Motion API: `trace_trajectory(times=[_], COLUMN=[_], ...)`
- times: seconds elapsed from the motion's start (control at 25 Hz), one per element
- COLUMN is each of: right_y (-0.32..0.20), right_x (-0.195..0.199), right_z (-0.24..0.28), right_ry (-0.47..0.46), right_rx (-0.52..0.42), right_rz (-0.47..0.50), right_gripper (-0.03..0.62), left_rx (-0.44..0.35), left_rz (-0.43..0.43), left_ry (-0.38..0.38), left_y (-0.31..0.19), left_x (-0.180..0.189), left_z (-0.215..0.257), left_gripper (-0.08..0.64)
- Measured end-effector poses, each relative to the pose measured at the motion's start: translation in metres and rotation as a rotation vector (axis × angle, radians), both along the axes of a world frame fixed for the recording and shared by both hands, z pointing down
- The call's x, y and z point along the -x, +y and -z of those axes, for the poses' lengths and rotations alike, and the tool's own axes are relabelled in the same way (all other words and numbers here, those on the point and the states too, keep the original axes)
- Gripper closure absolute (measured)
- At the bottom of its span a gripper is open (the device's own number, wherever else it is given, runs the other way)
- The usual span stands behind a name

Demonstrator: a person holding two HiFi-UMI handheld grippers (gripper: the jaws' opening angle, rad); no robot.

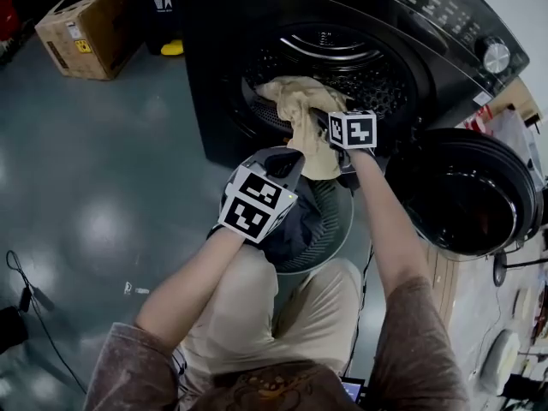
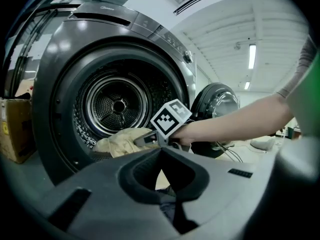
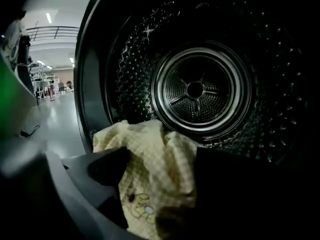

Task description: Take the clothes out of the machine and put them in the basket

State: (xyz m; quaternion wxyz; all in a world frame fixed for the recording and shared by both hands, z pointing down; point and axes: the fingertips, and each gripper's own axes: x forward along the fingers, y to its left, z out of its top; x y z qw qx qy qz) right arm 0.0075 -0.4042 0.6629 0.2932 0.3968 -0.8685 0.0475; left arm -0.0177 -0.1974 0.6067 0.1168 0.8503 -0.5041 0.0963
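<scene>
Grey glossy floor surrounds a dark front-loading machine (image 1: 214,67) at twelve o'clock in my head view, its door (image 1: 467,195) swung open at three o'clock. A pale yellow checked cloth (image 3: 150,154) lies draped over the drum's lower lip. My right gripper (image 3: 160,181) is released, with the cloth between its spread jaws and the pads not pressing. My left gripper (image 2: 161,153) is clenched over the basket (image 1: 334,221), just at six o'clock of the drum mouth, with dark clothes (image 1: 295,229) inside. I judge the cloth light, limp and easily snagged. Pinching a bunched fold near its top should lift it whole.
</scene>
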Motion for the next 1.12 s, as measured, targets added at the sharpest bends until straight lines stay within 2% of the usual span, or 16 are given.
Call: trace_trajectory(times=[0.08, 0.24, 0.44, 0.52, 0.72, 1.12], right_y=[-0.006, -0.006, 0.006, 0.013, 0.051, 0.136], right_x=[0.001, 0.005, 0.005, 0.002, -0.005, -0.04], right_z=[-0.009, -0.019, -0.025, -0.023, -0.007, 0.044], right_ry=[0.019, 0.019, 0.093, 0.097, 0.004, -0.115], right_rx=[0.016, 0.038, 0.041, 0.017, 0.015, 0.027], right_rz=[-0.02, -0.027, 0.004, 0.01, 0.058, 0.128], right_gripper=[0.152, 0.211, 0.483, 0.545, 0.56, 0.563], left_rx=[0.001, 0.002, 0.015, 0.017, 0.02, 0.02], left_rz=[-0.008, -0.011, -0.015, -0.016, -0.012, -0.023], left_ry=[-0.003, 0.009, 0.0, -0.005, -0.01, -0.072], left_y=[0.0, 0.001, 0.0, 0.001, 0.003, 0.005], left_x=[0.0, 0.002, 0.0, -0.001, 0.002, -0.006], left_z=[-0.001, 0.0, -0.004, -0.004, -0.006, -0.011], left_gripper=[0.555, 0.555, 0.555, 0.555, 0.555, 0.555])
